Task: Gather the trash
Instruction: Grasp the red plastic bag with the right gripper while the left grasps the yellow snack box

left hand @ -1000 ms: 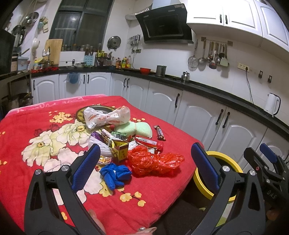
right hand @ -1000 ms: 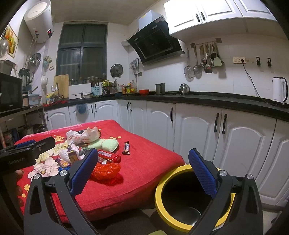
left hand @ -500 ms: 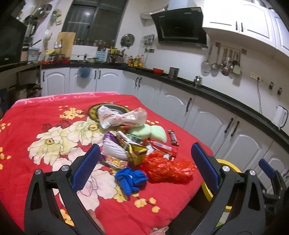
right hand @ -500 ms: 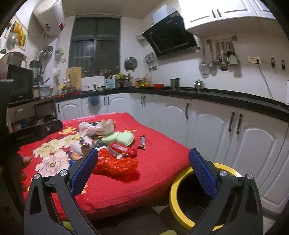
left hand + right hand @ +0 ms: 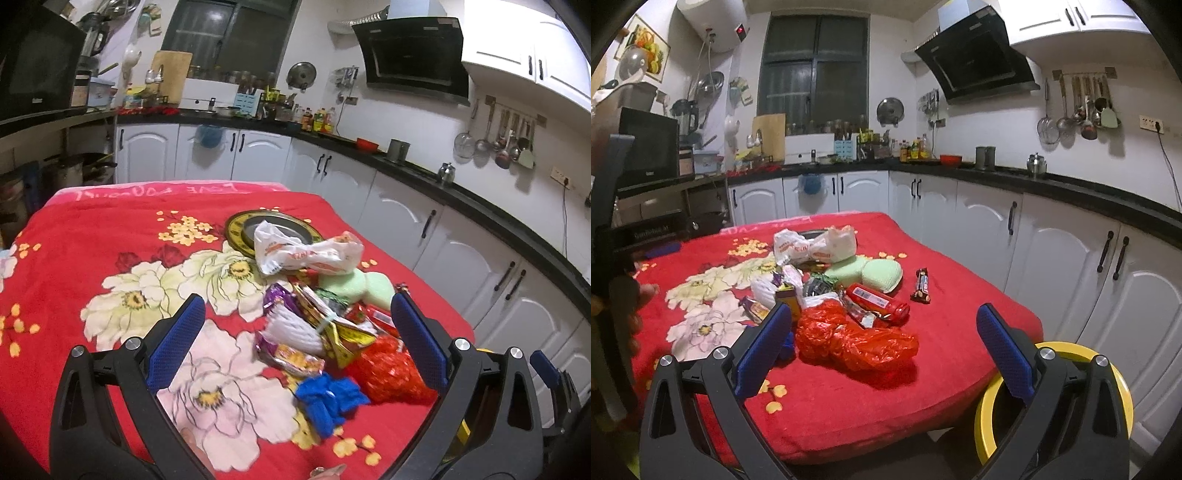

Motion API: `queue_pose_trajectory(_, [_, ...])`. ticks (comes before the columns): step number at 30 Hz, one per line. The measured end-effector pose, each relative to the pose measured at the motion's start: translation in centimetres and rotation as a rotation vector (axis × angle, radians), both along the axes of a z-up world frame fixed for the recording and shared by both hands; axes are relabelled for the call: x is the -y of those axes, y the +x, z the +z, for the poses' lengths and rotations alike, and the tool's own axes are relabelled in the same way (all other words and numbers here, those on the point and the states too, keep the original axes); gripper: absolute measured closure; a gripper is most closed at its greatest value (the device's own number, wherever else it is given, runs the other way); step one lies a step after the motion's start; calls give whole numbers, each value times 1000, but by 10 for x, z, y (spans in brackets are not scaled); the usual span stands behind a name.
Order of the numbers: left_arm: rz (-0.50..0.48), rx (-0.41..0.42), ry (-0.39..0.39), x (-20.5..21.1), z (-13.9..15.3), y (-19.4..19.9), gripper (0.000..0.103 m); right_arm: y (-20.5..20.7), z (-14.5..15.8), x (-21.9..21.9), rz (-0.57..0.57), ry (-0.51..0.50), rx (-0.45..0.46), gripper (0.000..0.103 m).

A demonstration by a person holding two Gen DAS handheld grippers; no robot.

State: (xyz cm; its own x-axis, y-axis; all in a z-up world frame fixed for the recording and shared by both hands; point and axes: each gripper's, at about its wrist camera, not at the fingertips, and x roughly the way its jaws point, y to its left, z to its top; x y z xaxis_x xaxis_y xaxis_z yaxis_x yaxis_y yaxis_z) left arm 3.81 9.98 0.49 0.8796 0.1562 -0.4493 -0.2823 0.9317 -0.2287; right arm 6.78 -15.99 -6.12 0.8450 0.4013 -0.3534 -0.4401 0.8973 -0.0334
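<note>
Trash heaped on the table, both grippers empty

The trash pile [image 5: 831, 288] lies on the red floral cloth [image 5: 960, 332] of the table: a red bag [image 5: 853, 339] nearest, blue gloves [image 5: 328, 398] beside it, wrappers and a white bag [image 5: 306, 251] behind. The left gripper [image 5: 295, 343] and right gripper [image 5: 875, 350] both hover released above the pile. A yellow-rimmed bin [image 5: 1115, 373] stands below the table's corner

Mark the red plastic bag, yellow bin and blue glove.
red plastic bag [image 5: 855, 341], right wrist view, crumpled middle.
yellow bin [image 5: 982, 417], right wrist view, left rim.
blue glove [image 5: 330, 400], left wrist view, bunched centre.
</note>
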Motion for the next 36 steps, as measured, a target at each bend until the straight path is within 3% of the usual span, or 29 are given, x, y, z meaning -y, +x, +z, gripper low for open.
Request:
queue_pose_trajectory(5, [-48,-16,9,-8,-2,18,11,24,-8,0,9,15,-59,6])
queue_pose_trajectory(14, [-205,-111,-60,11,-13,53,11,64,-30,4,16,23,-187,7])
queue_pose_trajectory(23, [-239,-211,-105,34,-31,83,15,96,-61,4,56,78,-387,32])
queue_pose_trajectory(25, [-220,-228,-117,34,-35,88,16,99,-65,3,80,86,-420,44])
queue_pose_trajectory(27, [-199,-247,-132,33,-40,91,21,100,-70,0,120,87,-455,67])
queue_pose_trajectory(30, [-176,-282,-149,32,-49,97,26,93,-71,3,146,79,-451,85])
queue_pose_trajectory(36, [-135,-338,-160,32,-64,102,32,84,-71,11,152,72,-434,88])
